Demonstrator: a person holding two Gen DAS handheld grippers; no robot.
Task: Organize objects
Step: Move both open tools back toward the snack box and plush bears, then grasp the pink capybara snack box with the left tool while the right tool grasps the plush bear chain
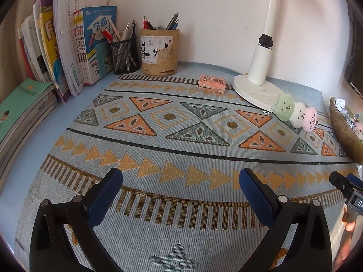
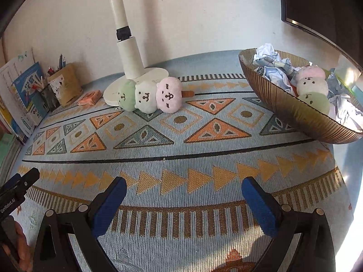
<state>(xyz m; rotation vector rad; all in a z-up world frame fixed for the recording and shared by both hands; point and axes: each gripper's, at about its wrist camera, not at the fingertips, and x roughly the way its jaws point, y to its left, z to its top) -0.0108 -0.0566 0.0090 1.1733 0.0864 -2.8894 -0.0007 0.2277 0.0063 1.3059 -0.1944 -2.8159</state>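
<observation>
Both jaws released, holding nothing: left gripper (image 1: 180, 182), right gripper (image 2: 184, 191). Plush (image 2: 149, 97) lies near mat's (image 2: 181, 158) far edge, against lamp base (image 2: 136, 79), bowl (image 2: 295, 111) well apart. Likely light, soft, squashy; pinch across the pink end ball.

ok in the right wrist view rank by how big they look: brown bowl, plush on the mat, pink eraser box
1. brown bowl, though it sits nearest the camera
2. plush on the mat
3. pink eraser box, smallest, but also farthest
</observation>
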